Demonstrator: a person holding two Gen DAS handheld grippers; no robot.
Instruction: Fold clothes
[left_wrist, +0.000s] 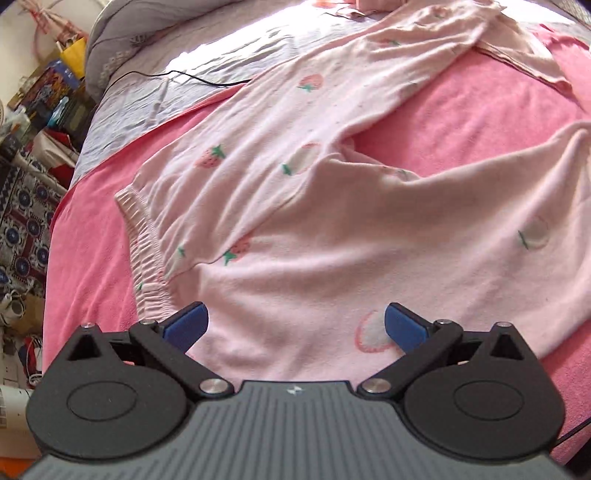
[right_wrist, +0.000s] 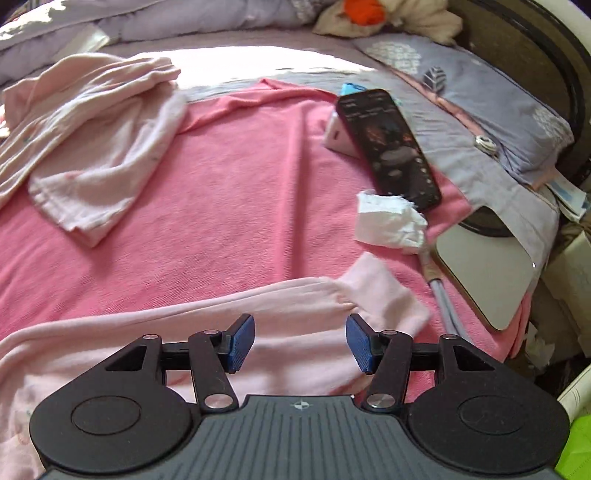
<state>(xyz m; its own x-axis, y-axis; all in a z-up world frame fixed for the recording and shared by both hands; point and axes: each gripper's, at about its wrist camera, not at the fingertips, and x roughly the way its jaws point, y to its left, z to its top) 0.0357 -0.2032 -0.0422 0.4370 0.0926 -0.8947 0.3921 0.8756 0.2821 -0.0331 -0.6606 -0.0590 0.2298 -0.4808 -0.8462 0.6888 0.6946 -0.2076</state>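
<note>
So the pajama pants are spread out on the blanket that covers most of the bed, waistband off to the left in the left wrist view, one leg running up toward the far right. A cable trails over the sheet behind them.

Right wrist view: the other pant leg lies across the near part of the blanket, cuff to the right. A second garment is bunched up far left. On the right, a phone leans on a small box, a crumpled tissue just in front of it, and a tablet sits at the bed's right edge.
</note>
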